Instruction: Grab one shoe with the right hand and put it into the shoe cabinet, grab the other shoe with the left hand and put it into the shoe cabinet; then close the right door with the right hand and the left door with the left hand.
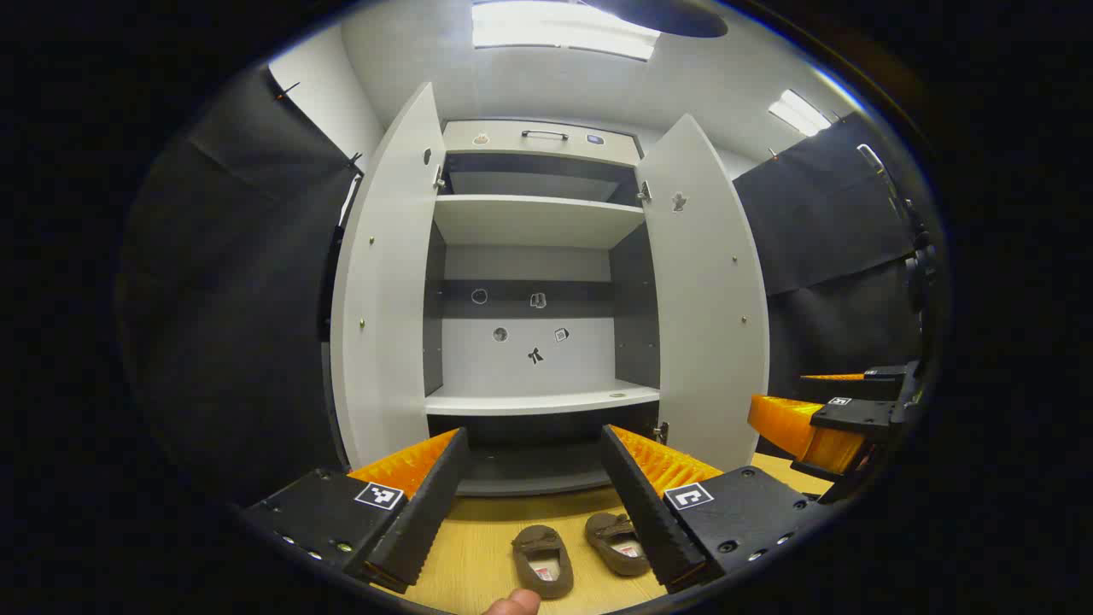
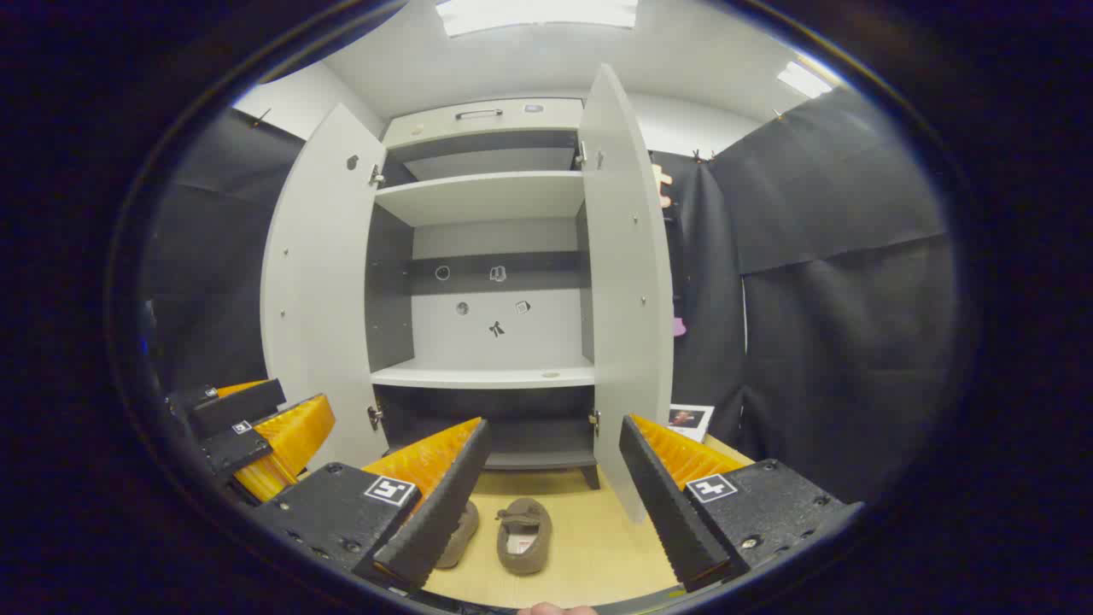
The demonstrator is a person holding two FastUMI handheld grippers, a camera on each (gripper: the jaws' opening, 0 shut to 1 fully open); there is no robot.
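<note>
Both tongs open, empty: left gripper (image 1: 534, 495), right gripper (image 2: 551, 491). Shoes (image 2: 523, 534) sit touching below, between right fingers; risk: pinching both, or clipping right door (image 2: 628, 290).

In the right gripper view, the right gripper (image 2: 546, 504) hangs above a wooden floor (image 2: 589, 547) with its two fingers spread wide apart, nothing between them. Two brown shoes lie side by side on the floor in front of it: the right shoe (image 2: 523, 535) shows whole in the gap, and the left shoe (image 2: 459, 534) is partly hidden behind the gripper's left finger. Beyond them stands the white shoe cabinet (image 2: 482, 256), its left door (image 2: 316, 290) and right door (image 2: 628, 282) both swung open, with bare shelves inside. The left gripper (image 2: 256, 431) shows at the left edge, beside the left door.
</note>
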